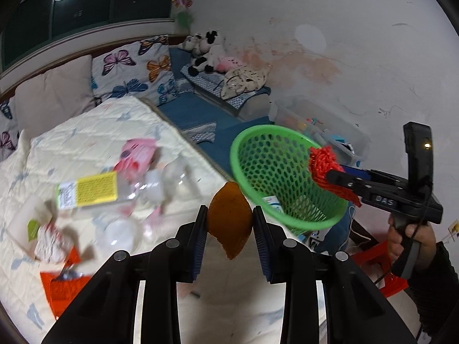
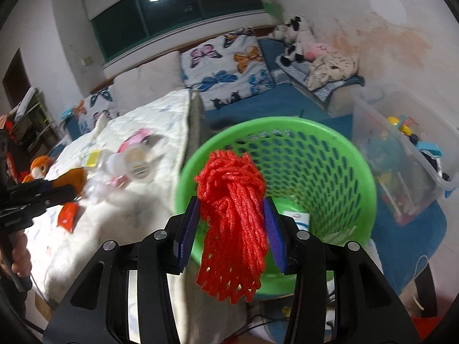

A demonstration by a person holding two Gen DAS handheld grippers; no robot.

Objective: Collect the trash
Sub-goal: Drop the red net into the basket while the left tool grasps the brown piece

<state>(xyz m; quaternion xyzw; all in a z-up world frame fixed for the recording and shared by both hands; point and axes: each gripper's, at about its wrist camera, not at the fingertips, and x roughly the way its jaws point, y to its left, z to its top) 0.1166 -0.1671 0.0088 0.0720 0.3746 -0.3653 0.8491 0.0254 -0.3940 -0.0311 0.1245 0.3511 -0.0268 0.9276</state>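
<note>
Left wrist view: left gripper (image 1: 229, 220) pinches an orange-brown peel (image 1: 229, 218) between its blue pads, just short of the green basket (image 1: 287, 220). Right gripper (image 1: 330, 176) hangs at the basket rim, clamped on a red foam net (image 1: 322, 162); its body reads "DAS". One white packet (image 1: 272, 202) already lies in the basket. Still on the quilt (image 1: 86, 132): yellow-labelled wrapper (image 1: 89, 190) (print too blurred to read), pink packet (image 1: 137, 154), clear plastic, orange wrapper (image 1: 61, 286).

Right wrist view: right gripper (image 2: 231, 226) squeezes the red foam net (image 2: 232, 229) over the basket (image 2: 358, 172) mouth. Left gripper (image 2: 61, 190) holds the peel (image 2: 73, 180) beside the bed clutter.

Judgement: early stage, most trash uncollected
</note>
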